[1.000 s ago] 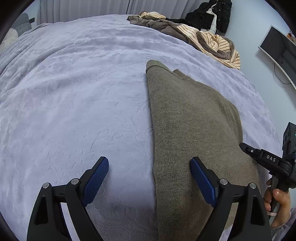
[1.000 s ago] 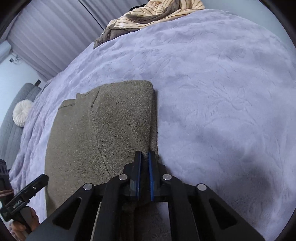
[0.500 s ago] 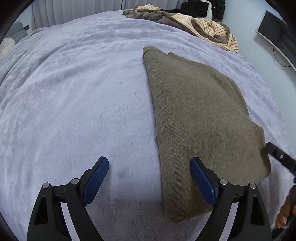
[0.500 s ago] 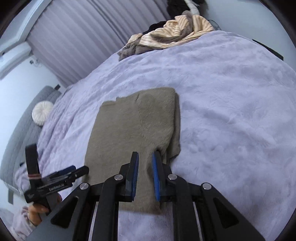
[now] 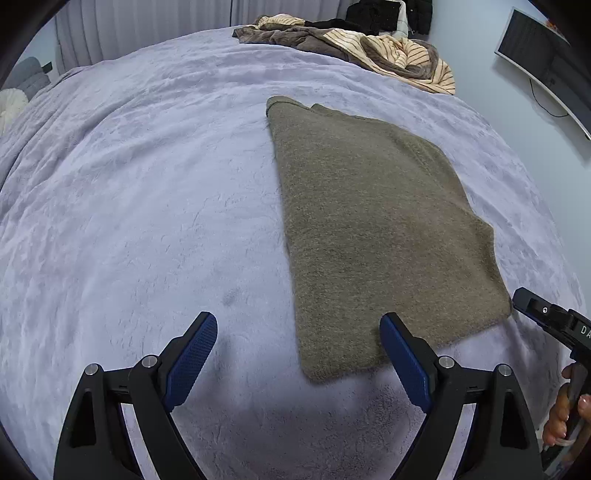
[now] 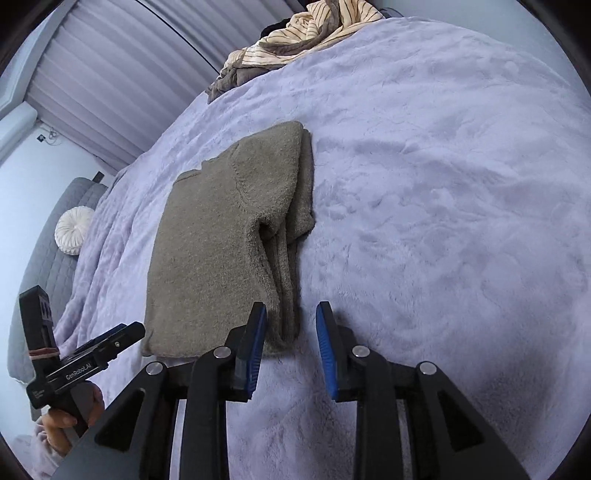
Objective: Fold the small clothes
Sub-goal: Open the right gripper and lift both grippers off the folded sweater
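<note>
An olive-brown knit sweater (image 5: 376,229) lies folded into a long strip on the lavender blanket; it also shows in the right wrist view (image 6: 225,240), with its sleeve tucked along the right edge. My left gripper (image 5: 299,354) is open wide and empty, above the blanket at the sweater's near end. My right gripper (image 6: 290,332) is open and empty, just short of the sweater's near right corner. The right gripper's body shows in the left wrist view (image 5: 554,325), and the left gripper's body shows in the right wrist view (image 6: 81,358).
A pile of striped and brown clothes (image 5: 369,51) lies at the far side of the bed (image 5: 129,184), also in the right wrist view (image 6: 295,33). A monitor (image 5: 543,55) hangs on the right wall. A grey sofa with a white round cushion (image 6: 74,229) stands left.
My right gripper has opened and let go of the sweater's edge. Both grippers have pulled back from the sweater, which now lies flat on the blanket.
</note>
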Demonstrator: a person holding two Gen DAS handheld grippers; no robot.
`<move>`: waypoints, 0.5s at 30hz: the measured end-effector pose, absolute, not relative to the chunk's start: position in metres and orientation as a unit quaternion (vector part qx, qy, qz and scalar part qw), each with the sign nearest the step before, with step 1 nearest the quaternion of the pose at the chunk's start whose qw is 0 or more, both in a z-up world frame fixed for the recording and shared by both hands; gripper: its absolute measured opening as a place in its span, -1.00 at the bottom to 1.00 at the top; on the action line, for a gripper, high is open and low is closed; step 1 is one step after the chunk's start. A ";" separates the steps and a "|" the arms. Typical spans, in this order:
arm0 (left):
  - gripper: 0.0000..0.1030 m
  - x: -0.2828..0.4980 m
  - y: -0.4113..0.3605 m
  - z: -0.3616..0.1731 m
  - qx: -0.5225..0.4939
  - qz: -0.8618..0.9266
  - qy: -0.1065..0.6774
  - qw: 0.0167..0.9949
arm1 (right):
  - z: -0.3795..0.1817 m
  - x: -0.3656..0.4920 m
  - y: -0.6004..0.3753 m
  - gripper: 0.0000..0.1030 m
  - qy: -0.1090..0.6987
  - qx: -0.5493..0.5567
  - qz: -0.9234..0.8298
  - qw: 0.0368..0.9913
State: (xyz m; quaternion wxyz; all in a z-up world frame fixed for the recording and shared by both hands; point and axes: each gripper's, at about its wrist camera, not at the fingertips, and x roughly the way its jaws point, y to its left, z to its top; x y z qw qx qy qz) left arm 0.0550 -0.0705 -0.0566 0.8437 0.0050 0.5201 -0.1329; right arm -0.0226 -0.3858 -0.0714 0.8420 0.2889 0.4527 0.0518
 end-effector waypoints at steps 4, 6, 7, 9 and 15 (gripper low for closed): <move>0.75 0.049 -0.079 -0.053 0.018 -0.139 0.516 0.845 | -0.066 -0.032 -0.387 -0.17 0.448 0.293 0.053 0.843; 0.75 0.048 -0.081 -0.051 0.024 -0.139 0.516 0.845 | -0.064 -0.035 -0.389 -0.16 0.446 0.298 0.054 0.842; 0.75 0.048 -0.082 -0.051 0.026 -0.138 0.517 0.845 | -0.063 -0.035 -0.390 -0.16 0.445 0.302 0.054 0.841; 0.75 0.048 -0.083 -0.051 0.030 -0.136 0.517 0.845 | -0.063 -0.036 -0.392 -0.14 0.443 0.310 0.056 0.839; 0.76 0.049 -0.086 -0.053 0.039 -0.132 0.522 0.842 | -0.068 -0.036 -0.395 -0.11 0.446 0.322 0.058 0.833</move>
